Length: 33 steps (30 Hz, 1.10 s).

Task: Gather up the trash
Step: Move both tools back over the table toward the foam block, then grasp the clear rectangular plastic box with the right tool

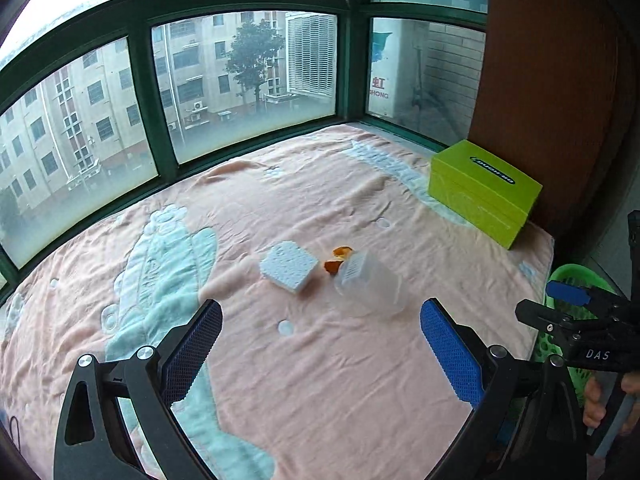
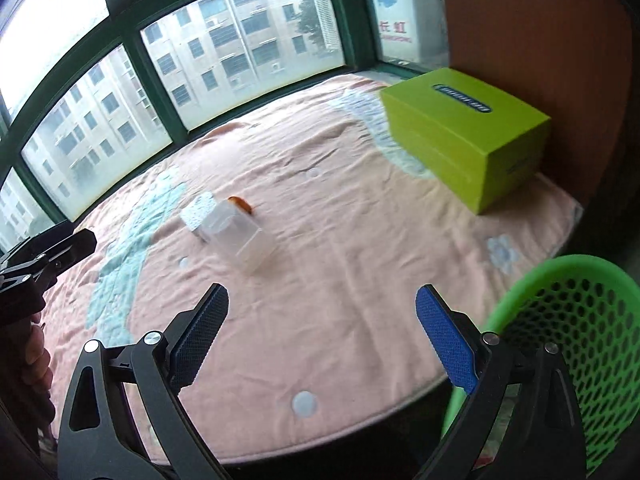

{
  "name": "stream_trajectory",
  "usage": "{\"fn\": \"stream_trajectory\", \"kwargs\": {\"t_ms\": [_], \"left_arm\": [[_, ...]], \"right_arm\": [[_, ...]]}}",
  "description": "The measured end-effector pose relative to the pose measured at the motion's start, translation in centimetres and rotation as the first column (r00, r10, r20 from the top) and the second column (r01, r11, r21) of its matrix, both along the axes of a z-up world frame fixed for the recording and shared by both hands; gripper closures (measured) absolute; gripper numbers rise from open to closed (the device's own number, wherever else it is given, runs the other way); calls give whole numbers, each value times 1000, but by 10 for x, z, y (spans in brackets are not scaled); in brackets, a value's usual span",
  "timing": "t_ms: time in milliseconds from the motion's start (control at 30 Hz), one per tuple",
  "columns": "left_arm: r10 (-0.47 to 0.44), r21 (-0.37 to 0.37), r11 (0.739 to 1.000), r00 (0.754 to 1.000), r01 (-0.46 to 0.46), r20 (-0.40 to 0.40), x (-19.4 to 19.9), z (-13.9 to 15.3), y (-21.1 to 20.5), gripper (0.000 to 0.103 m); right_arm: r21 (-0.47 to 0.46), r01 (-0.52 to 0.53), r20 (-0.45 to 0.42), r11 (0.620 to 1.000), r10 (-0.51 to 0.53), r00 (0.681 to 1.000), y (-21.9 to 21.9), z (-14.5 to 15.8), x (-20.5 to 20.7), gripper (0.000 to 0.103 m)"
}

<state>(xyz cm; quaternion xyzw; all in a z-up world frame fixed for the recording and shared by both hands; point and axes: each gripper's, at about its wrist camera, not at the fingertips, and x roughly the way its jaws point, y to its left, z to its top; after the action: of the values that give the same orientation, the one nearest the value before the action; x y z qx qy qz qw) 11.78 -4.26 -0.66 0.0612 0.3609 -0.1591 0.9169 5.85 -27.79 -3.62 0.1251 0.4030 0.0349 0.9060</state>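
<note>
A clear plastic cup lies on its side on the pink blanket. A white sponge block lies to its left and orange peel behind it. My left gripper is open and empty, just short of the cup. My right gripper is open and empty, nearer the blanket's front edge; it also shows in the left wrist view. In the right wrist view the cup, sponge and peel lie ahead to the left. A green mesh basket stands at the right.
A lime green box sits at the blanket's back right by a brown wall; it also shows in the right wrist view. Green-framed windows run along the far edge. The basket stands off the blanket's right edge.
</note>
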Motion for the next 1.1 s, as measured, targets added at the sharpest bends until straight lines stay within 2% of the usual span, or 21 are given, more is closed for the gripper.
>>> {"fn": "stream_trajectory", "kwargs": {"t_ms": [100, 200, 500, 667, 1000, 1100], "left_arm": [[32, -14, 999, 999, -32, -16, 6, -2, 21, 7], [70, -19, 997, 997, -71, -21, 13, -4, 37, 7], [140, -32, 989, 988, -142, -71, 32, -22, 62, 7], [137, -33, 990, 987, -140, -80, 41, -27, 67, 7], [143, -40, 988, 983, -149, -115, 58, -38, 70, 7], [139, -30, 989, 984, -143, -111, 65, -41, 66, 7]], "right_arm": [[31, -48, -8, 998, 48, 999, 20, -5, 20, 9], [15, -91, -19, 996, 91, 996, 39, -9, 40, 9], [-81, -222, -34, 972, 220, 975, 69, -23, 83, 9], [-138, -282, -48, 949, 278, 959, 80, -34, 104, 10], [-175, -350, -81, 920, 341, 937, 94, -51, 135, 17], [-193, -352, -95, 916, 340, 936, 96, -55, 138, 25]]}}
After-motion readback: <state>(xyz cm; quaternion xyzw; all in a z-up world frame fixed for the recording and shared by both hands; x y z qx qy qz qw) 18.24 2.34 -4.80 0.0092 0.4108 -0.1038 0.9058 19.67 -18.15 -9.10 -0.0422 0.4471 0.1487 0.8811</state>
